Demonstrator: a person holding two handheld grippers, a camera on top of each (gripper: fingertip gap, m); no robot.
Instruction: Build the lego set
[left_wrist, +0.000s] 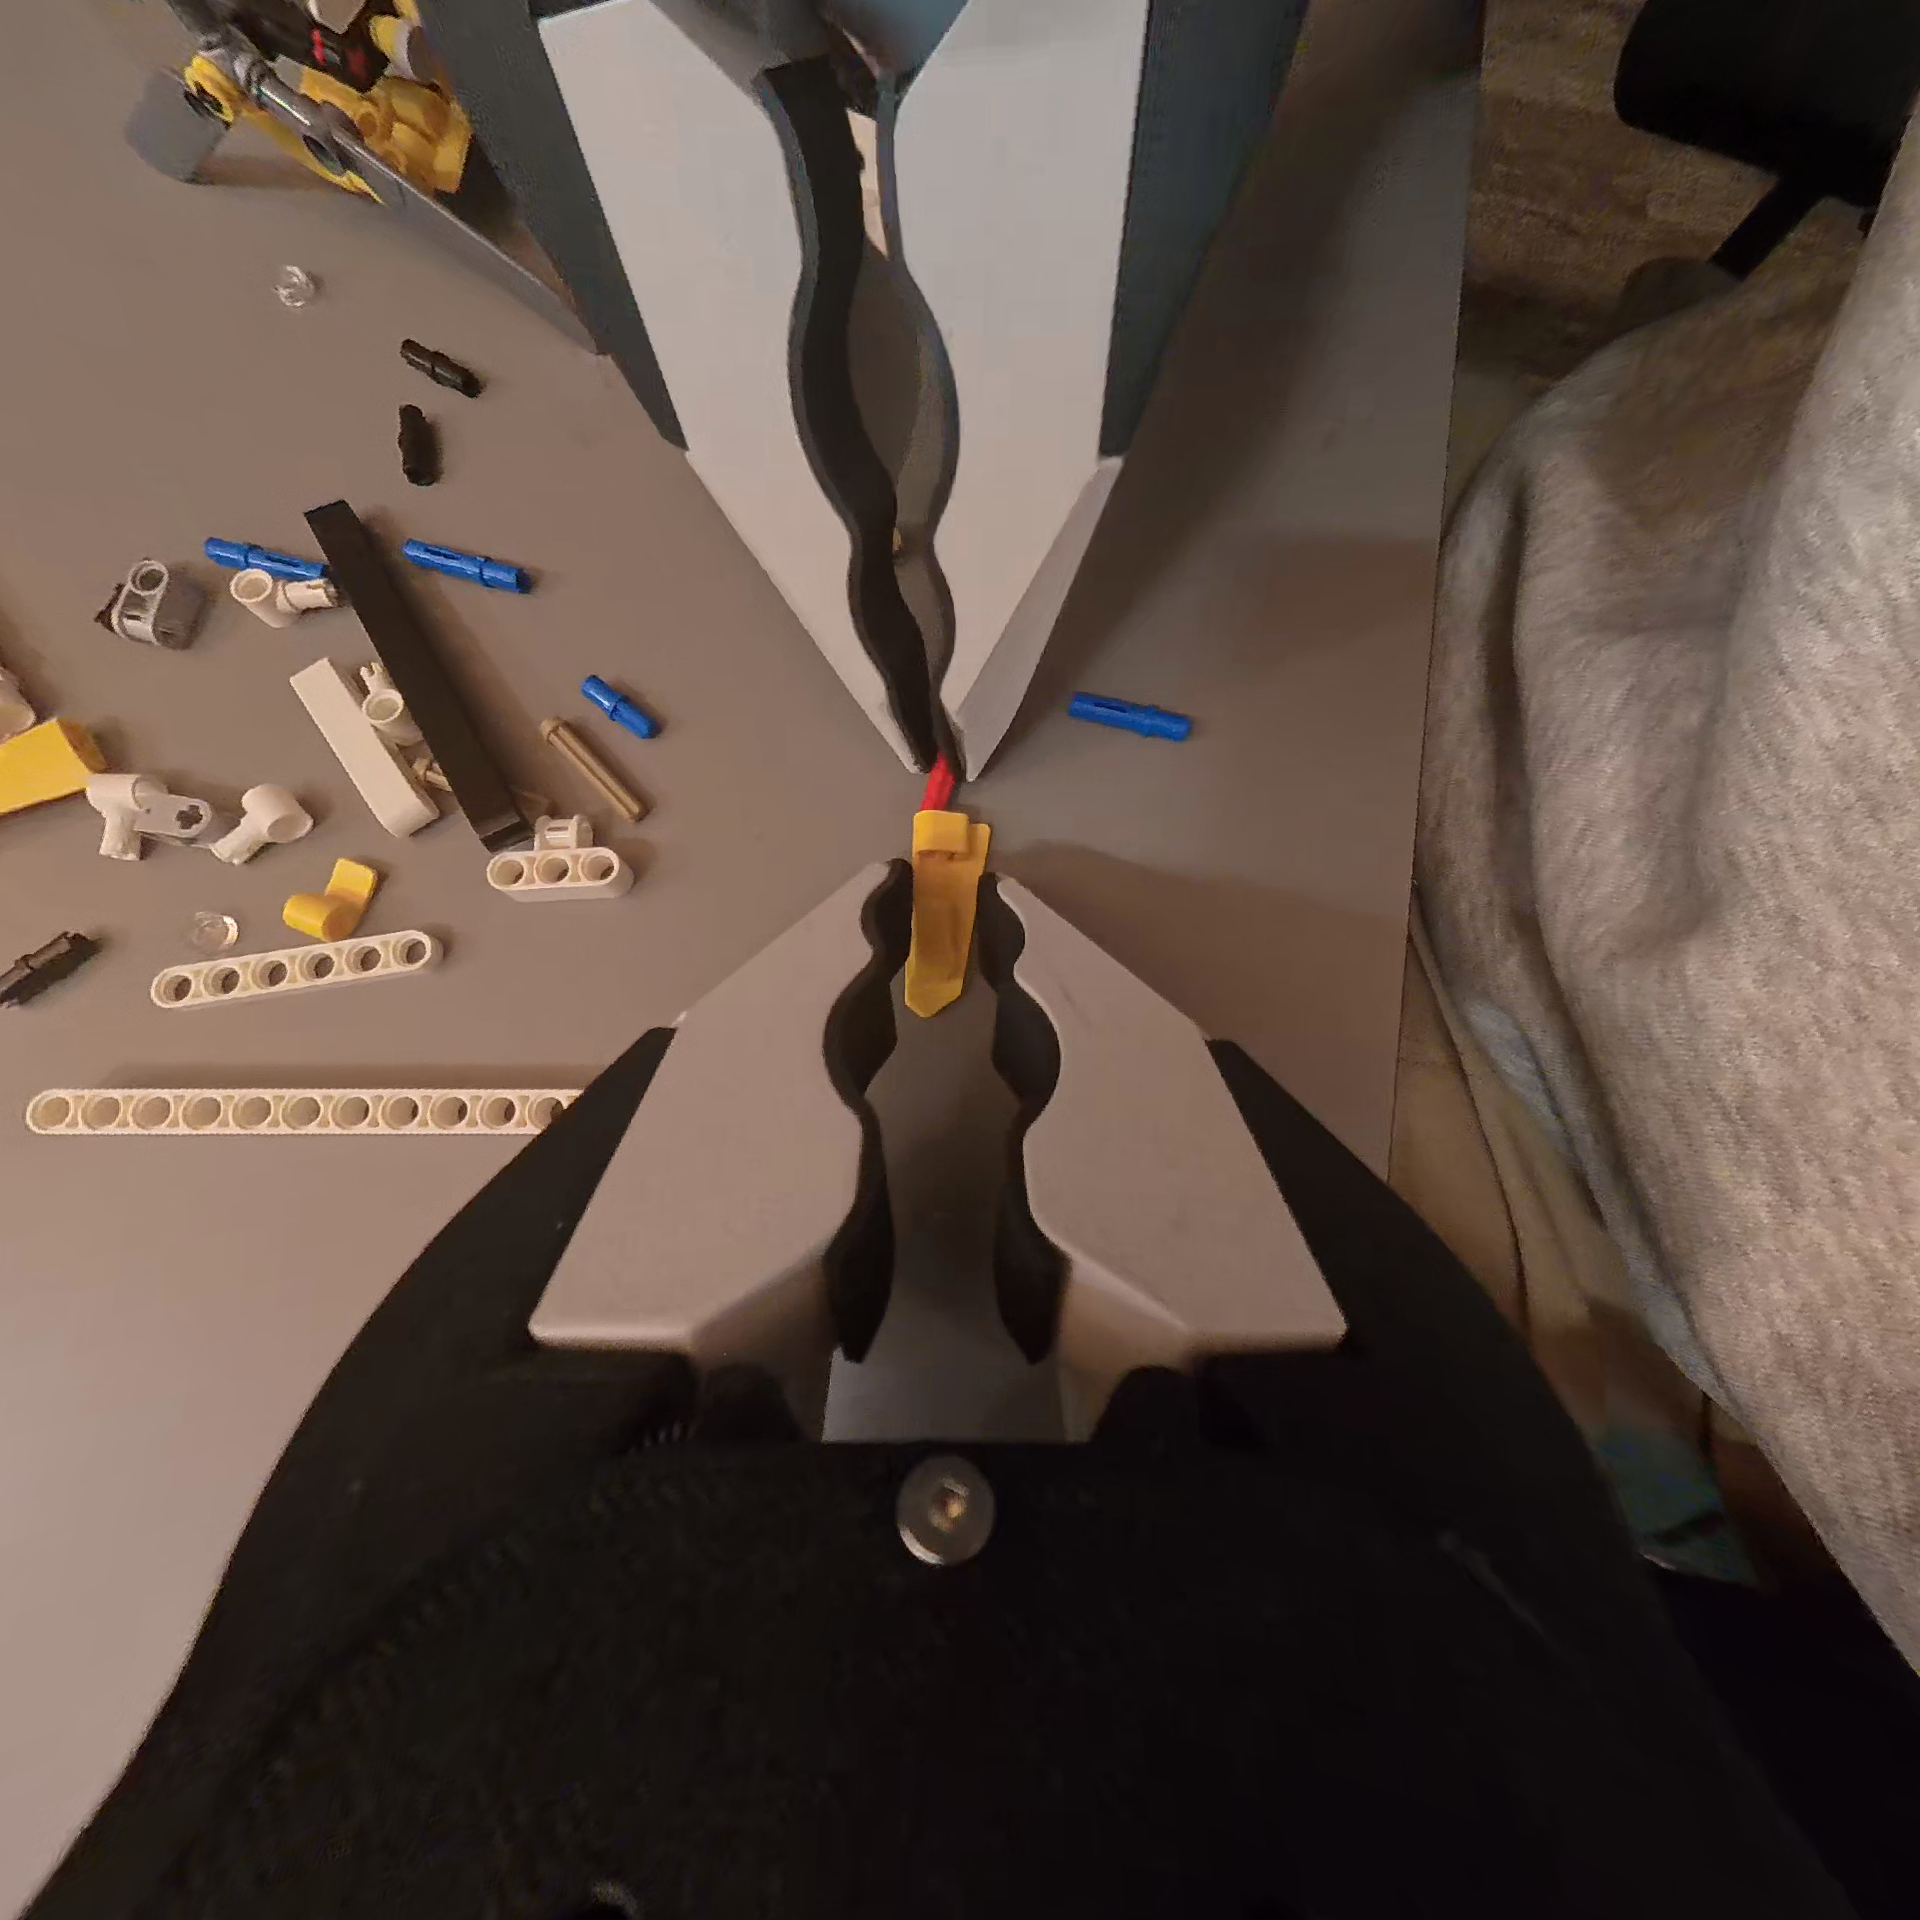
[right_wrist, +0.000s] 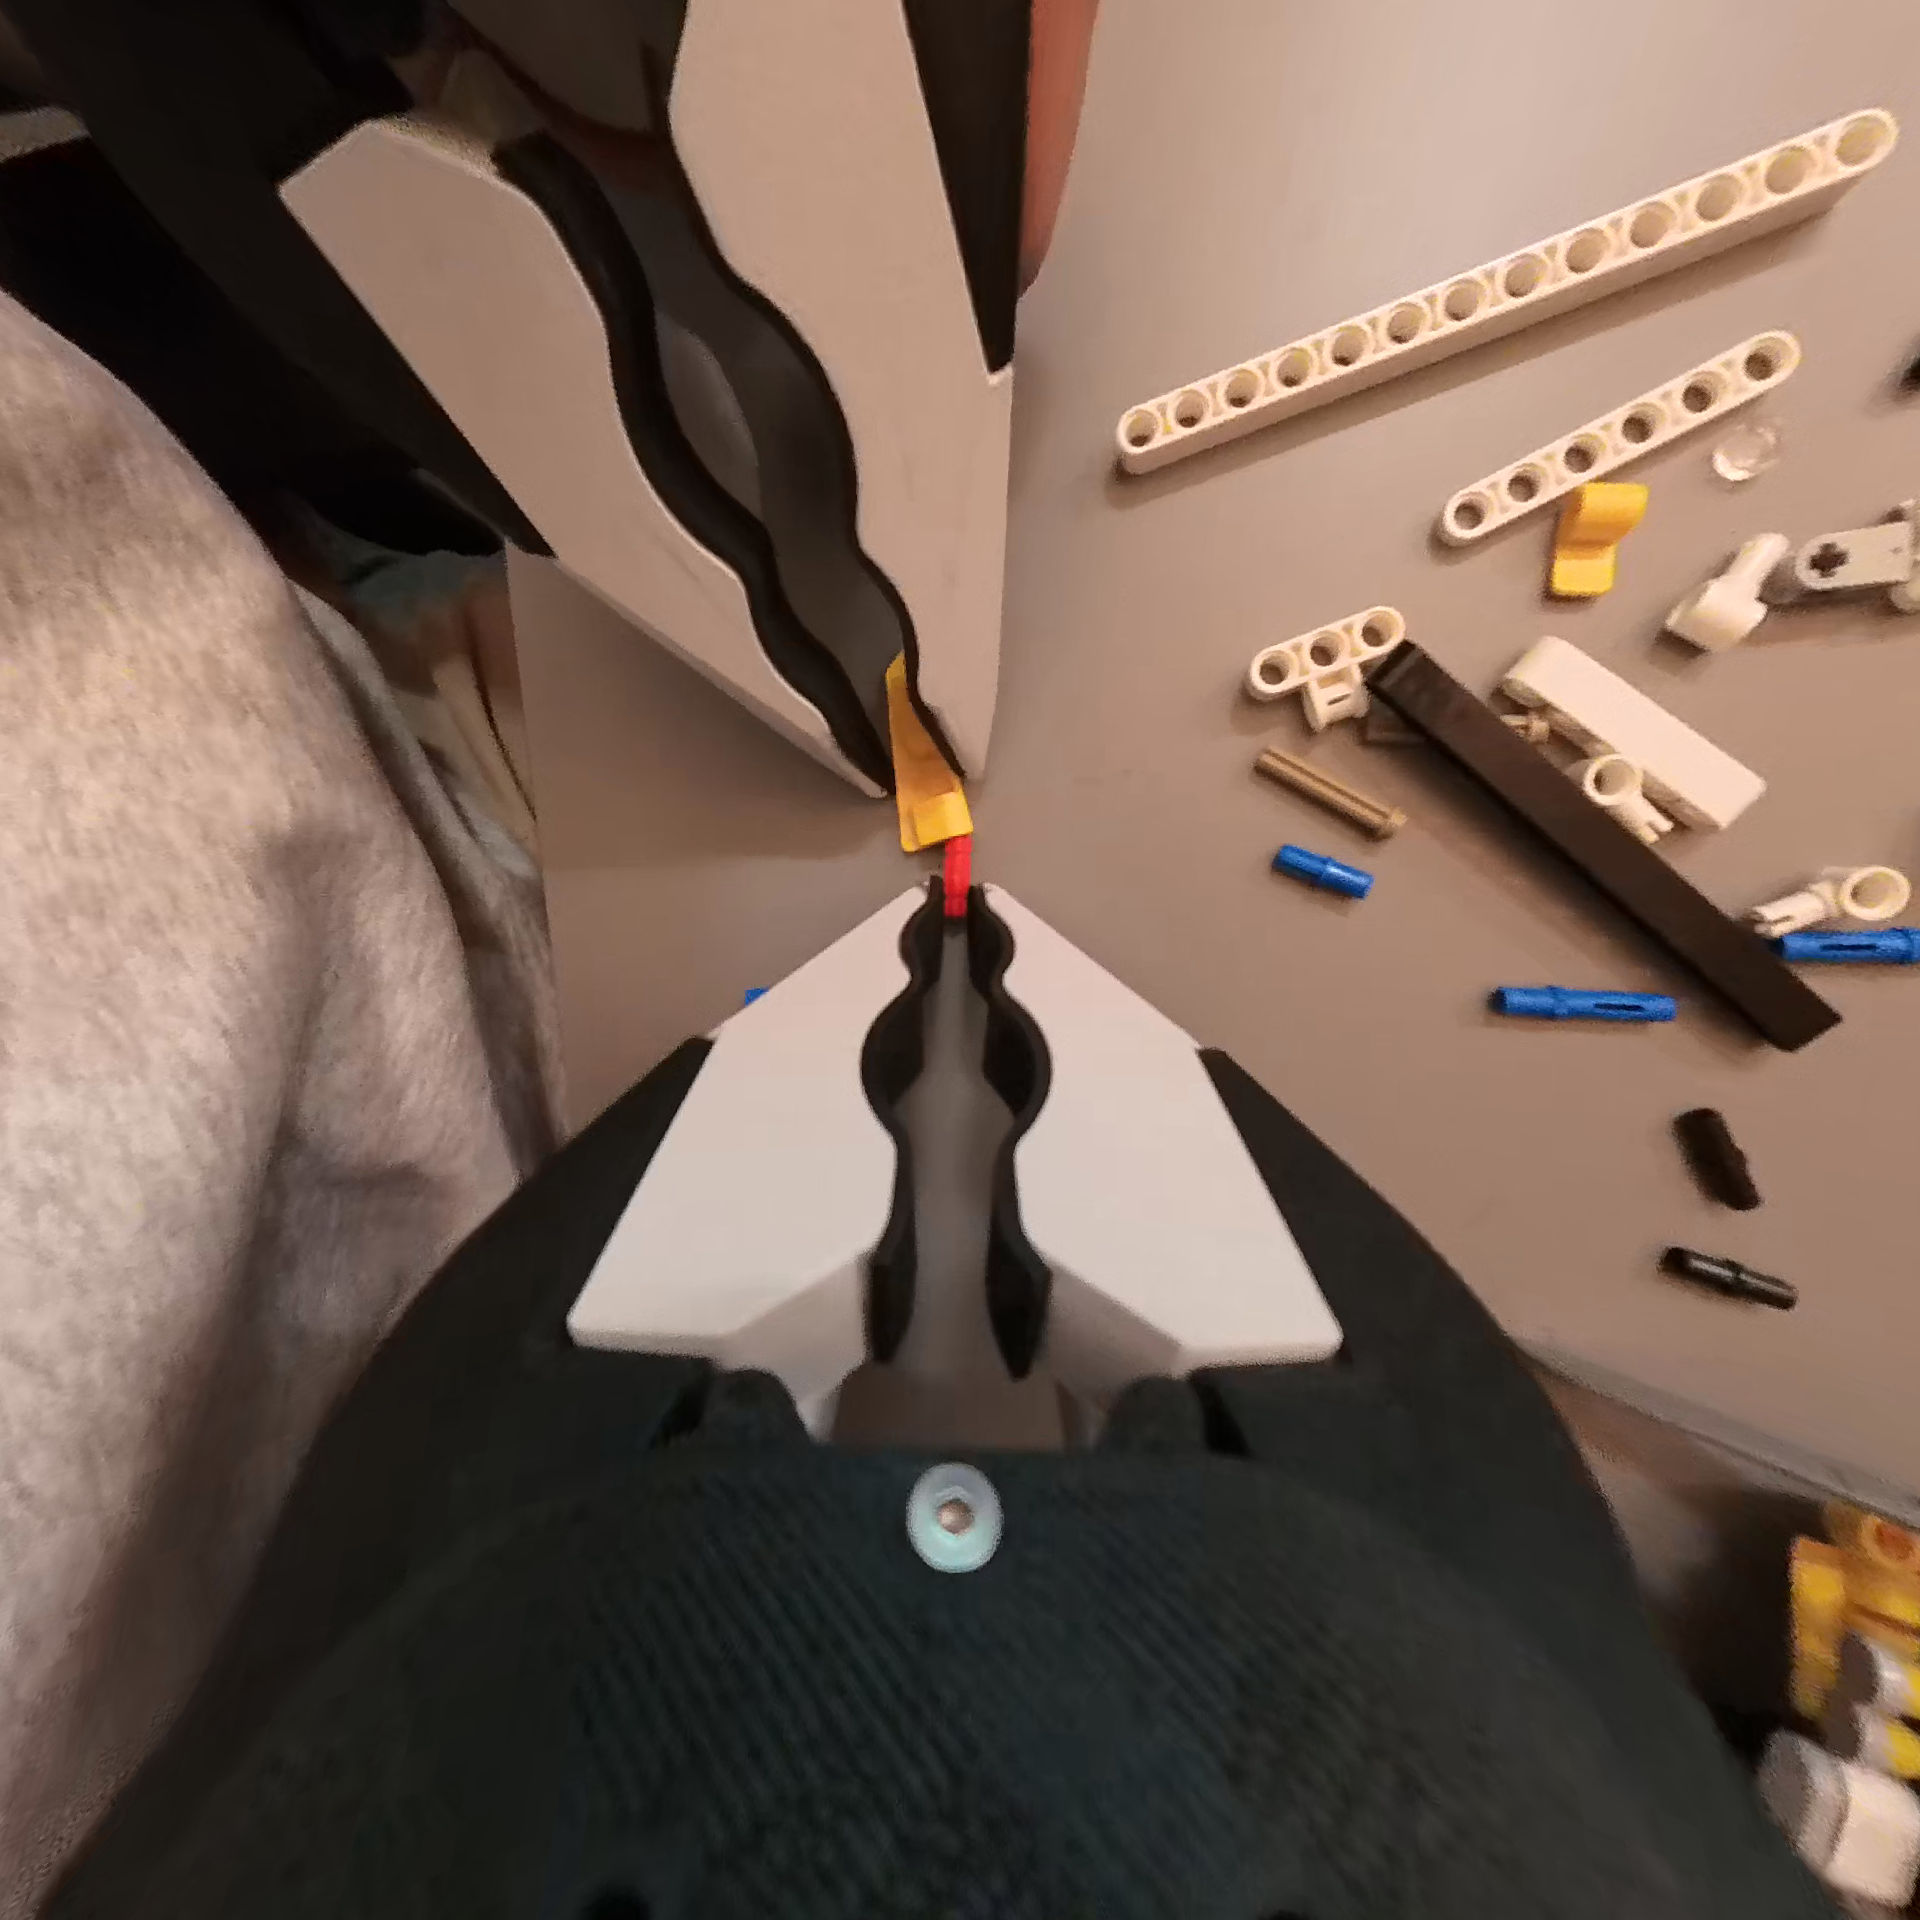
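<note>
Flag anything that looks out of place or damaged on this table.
Nothing stands out. Loose parts lie scattered on the grey table, while the left gripper holds a yellow piece against the right gripper's red pin.

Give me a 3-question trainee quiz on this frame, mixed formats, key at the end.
1. True or false: the left gripper is shut on the yellow piece.
2. The right gripper pinches what? A) blue pin B) red pin C) tan axle
3. Fill in: the loose blue pin nearest the table's edge lies beside the ___ gripper's fingers.

Key: 1 true. 2 B, the red pin, its free end at the yellow piece's clip end. 3 right.
</note>
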